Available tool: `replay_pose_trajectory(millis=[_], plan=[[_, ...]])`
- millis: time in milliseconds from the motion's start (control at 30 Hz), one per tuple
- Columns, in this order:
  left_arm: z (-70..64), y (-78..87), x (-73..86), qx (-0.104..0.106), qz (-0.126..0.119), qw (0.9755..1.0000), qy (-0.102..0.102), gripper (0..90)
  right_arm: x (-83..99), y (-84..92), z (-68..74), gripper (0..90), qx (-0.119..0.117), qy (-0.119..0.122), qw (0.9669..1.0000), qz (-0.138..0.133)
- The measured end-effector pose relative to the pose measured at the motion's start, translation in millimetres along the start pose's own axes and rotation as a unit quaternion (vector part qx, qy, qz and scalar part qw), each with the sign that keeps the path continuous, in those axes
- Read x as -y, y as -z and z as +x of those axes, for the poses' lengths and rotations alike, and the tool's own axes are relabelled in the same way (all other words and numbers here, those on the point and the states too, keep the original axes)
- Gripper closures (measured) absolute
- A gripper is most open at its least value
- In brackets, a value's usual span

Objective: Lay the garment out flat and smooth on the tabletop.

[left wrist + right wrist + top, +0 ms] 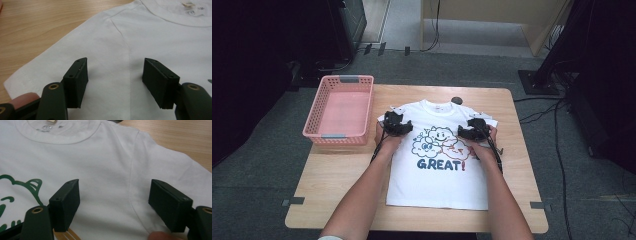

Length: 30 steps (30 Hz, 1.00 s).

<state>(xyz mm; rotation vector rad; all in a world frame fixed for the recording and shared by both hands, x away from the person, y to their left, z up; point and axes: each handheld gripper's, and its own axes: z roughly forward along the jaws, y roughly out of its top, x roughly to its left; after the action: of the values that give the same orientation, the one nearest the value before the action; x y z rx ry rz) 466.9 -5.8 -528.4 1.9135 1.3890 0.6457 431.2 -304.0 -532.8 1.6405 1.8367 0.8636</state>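
Between my left jaws, spread wide: sleeve seam, ready to pinch | right jaws wide over the other seam | t-shirt (437,165) flat mid-worktop (332,175), collar at 12, for folding | basket (343,107) at 10, waiting

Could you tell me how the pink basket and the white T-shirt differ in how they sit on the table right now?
The pink basket is a rigid, upright container at the table's far left corner, standing apart from both tools; the white T-shirt is soft cloth spread flat at the centre, with the left tool and right tool over its shoulders. The basket is plain; the T-shirt carries a cartoon print reading GREAT. Both rest on the wooden table.
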Motion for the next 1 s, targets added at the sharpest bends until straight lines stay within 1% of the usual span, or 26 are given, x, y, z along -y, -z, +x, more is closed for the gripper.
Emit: replay_pose_trajectory(millis=[67,100,133,167,200,233,267,333,367,400,433,500,600,667,733,833,900,1000], plan=[[0.2,-0.4,-0.4,-0.001,0.002,1.0,-0.001,34.6,-0.1,-0.2,0.2,23.9,0.0,0.001,1.0,0.001],[-0.3,-0.3,-0.2,0.001,0.004,1.0,-0.003,32.0,-0.1,-0.3,0.1,21.8,0.0,0.001,1.0,0.002],[-0.4,0.1,0.2,0.014,0.006,0.9998,-0.007,25.9,-0.2,-0.6,0.0,19.1,-0.002,0.002,1.0,0.004],[-0.3,1.8,0.3,0.033,0.004,0.9994,-0.006,19.2,-0.3,-1.0,0.5,18.4,-0.003,0.004,1.0,0.006],[-1.1,5.1,0.2,0.045,-0.009,0.9989,-0.001,19.0,-0.4,-1.0,0.6,18.2,-0.002,0.003,1.0,0.006],[-2.0,9.6,0.2,0.048,-0.026,0.9985,0.002,18.9,-0.4,-1.0,0.6,17.5,-0.001,0.002,1.0,0.006],[-3.0,14.5,-0.8,0.048,-0.032,0.9983,0.011,18.9,-0.4,-1.2,0.4,16.6,0.001,0.001,1.0,0.007],[-5.6,24.0,-3.6,0.058,-0.032,0.9973,0.031,17.4,-0.5,-1.5,0.2,16.1,0.004,0.0,1.0,0.008],[-7.5,30.9,-5.2,0.061,-0.023,0.9974,0.032,10.5,-0.6,-1.6,0.2,16.1,0.004,0.001,1.0,0.007],[-9.1,36.5,-5.7,0.063,-0.015,0.9974,0.033,10.4,-0.5,-1.6,0.2,16.0,0.004,0.001,1.0,0.007],[-10.1,42.3,-5.1,0.066,-0.011,0.9974,0.029,10.4,-0.5,-1.5,0.3,16.0,0.004,0.001,1.0,0.008],[-11.1,53.4,-1.1,0.055,-0.016,0.9982,0.015,10.4,-0.5,-1.5,0.3,16.0,0.004,0.001,1.0,0.008],[-9.3,65.3,4.6,0.048,-0.019,0.9987,0.001,10.4,-0.3,-1.2,0.3,16.1,0.005,-0.001,1.0,0.008],[-6.9,72.0,7.9,0.048,-0.021,0.9986,-0.003,10.4,0.0,-0.9,0.3,16.0,0.006,-0.001,0.9999,0.008],[-4.5,78.4,11.2,0.054,-0.022,0.9983,0.001,10.4,0.2,-0.6,0.4,16.0,0.007,-0.003,0.9999,0.008],[-2.4,90.5,18.7,0.063,-0.028,0.9976,-0.006,10.4,0.4,-0.3,0.4,16.1,0.007,-0.004,0.9999,0.008],[-1.9,94.9,21.4,0.064,-0.033,0.9974,-0.006,10.4,0.4,-0.3,0.2,16.0,0.006,-0.005,0.9999,0.008],[0.0,105.7,27.3,0.065,-0.038,0.9971,-0.008,10.5,0.4,-0.3,0.3,16.0,0.006,-0.005,0.9999,0.008]])
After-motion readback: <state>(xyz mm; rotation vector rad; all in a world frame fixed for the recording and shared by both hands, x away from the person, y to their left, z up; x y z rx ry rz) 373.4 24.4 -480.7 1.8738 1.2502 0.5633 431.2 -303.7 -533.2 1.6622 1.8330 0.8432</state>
